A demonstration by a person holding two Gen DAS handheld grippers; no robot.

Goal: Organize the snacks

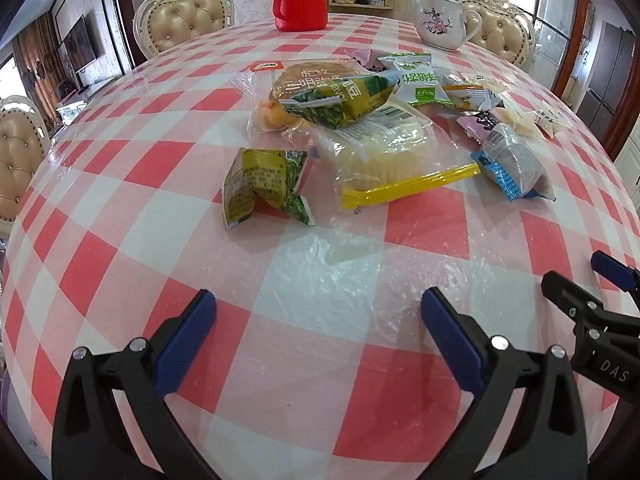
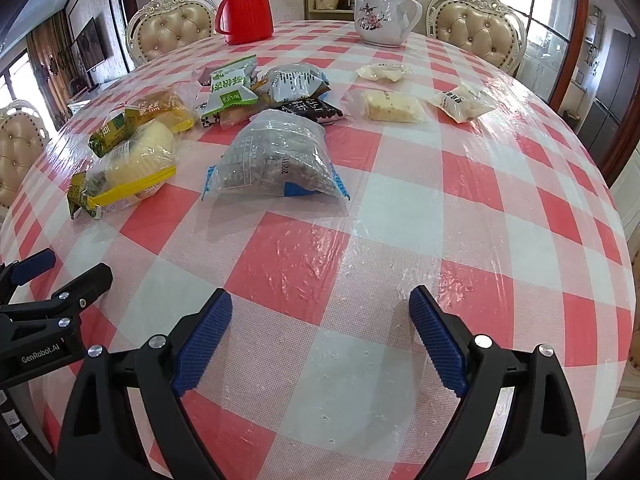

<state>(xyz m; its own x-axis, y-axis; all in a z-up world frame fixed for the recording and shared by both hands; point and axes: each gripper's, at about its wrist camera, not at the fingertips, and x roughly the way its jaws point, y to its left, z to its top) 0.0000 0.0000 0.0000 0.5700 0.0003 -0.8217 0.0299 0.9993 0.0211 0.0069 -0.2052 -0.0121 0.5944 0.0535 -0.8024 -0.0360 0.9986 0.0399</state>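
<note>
The checked surface [image 1: 304,360] runs past every frame edge. Snack packets [image 1: 360,120] lie heaped mid-surface, overlapping, with their lower ones half hidden. Left tongs [image 1: 318,322] and right tongs [image 2: 320,320] gape wide, empty, above bare cloth.

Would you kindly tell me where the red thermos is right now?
The red thermos stands at the table's far edge, left of the white teapot in the right wrist view, behind the snack pile.

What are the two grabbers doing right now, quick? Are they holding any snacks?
Left gripper: open, holding nothing, above the checked tablecloth.
Right gripper: open, holding nothing; the snack packets lie untouched farther up the table.
</note>
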